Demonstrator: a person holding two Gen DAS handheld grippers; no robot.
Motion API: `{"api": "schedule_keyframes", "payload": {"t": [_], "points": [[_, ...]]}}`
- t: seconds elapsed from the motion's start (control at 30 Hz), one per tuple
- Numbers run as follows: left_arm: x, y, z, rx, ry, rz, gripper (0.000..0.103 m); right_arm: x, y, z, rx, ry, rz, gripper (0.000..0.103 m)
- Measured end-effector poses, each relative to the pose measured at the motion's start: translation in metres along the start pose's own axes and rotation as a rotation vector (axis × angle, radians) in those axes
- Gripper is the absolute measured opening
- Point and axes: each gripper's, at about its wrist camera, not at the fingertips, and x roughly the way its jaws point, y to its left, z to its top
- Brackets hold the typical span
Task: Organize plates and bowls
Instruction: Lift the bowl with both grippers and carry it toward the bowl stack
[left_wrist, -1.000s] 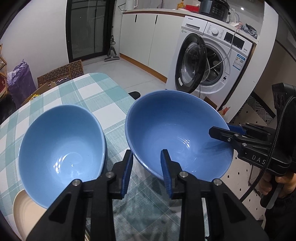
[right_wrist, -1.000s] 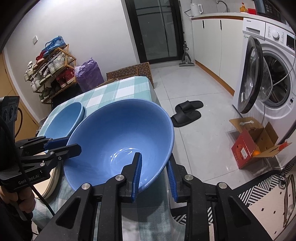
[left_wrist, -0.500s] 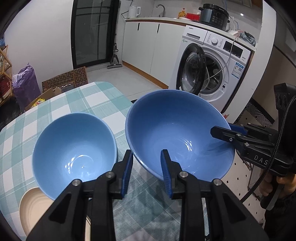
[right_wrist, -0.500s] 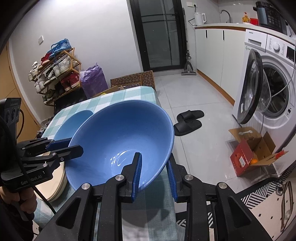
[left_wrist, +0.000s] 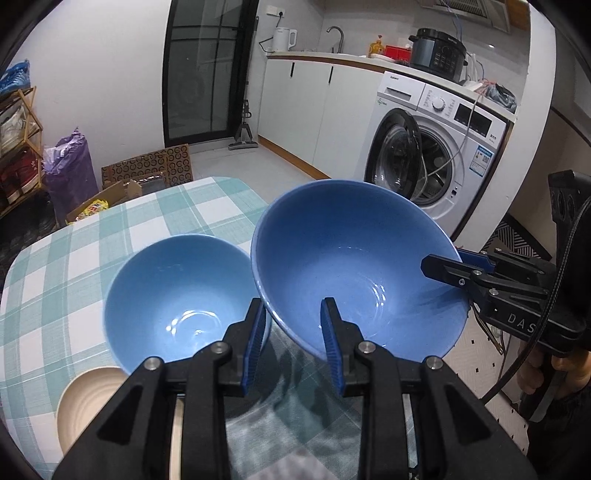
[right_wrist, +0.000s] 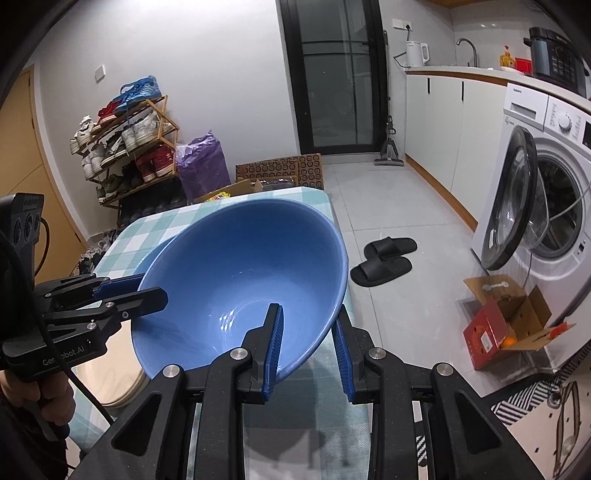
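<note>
A large blue bowl (left_wrist: 354, 269) is held in the air above the checked table (left_wrist: 74, 258), tilted. My left gripper (left_wrist: 291, 343) is shut on its near-left rim, one finger inside and one outside. My right gripper (right_wrist: 306, 350) is shut on the opposite rim of the same bowl (right_wrist: 243, 273). A second, lighter blue bowl (left_wrist: 173, 299) stands on the table to the left of the held one. A cream plate (left_wrist: 88, 402) lies at the table's near left edge, and also shows in the right wrist view (right_wrist: 110, 373).
A washing machine (left_wrist: 436, 151) with its door open stands to the right. Black slippers (right_wrist: 384, 258) and a red cardboard box (right_wrist: 506, 325) lie on the floor. A shoe rack (right_wrist: 125, 140) and a purple bag (right_wrist: 201, 166) are beyond the table.
Both grippers have lifted the large bowl higher above the table. The second bowl and the plate look smaller and farther below.
</note>
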Motion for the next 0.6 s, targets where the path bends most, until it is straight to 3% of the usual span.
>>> {"api": "schedule_keyframes", "payload": {"t": [0.6], "points": [[-0.029,0.043,0.000,-0.082,-0.069,0.067,0.029,0.014,0.049,0.032,-0.091,-0.022,0.053,0.027]]}}
